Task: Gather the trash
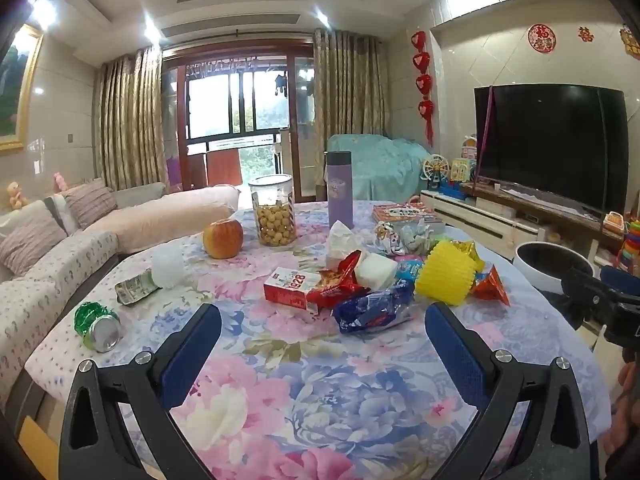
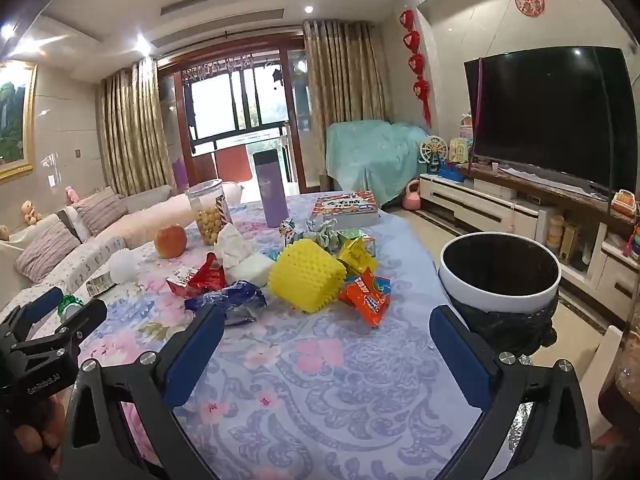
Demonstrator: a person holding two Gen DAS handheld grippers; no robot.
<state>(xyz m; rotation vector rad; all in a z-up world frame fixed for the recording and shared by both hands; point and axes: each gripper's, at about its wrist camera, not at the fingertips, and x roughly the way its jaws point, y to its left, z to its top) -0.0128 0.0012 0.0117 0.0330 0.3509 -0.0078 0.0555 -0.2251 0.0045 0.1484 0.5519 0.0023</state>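
Left wrist: apple (image 1: 223,238) beside cookie jar (image 1: 273,211)

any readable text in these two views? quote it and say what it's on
"1928": red and white carton on the table.
"GenRobot.AI": side of the left gripper, right wrist view.
Orange snack packet: print too blurred to read.
Book cover, blue wrapper, green can: print too small or blurred.
Red round wall decoration and the red paper-cut beside it: Chinese characters, not legible.
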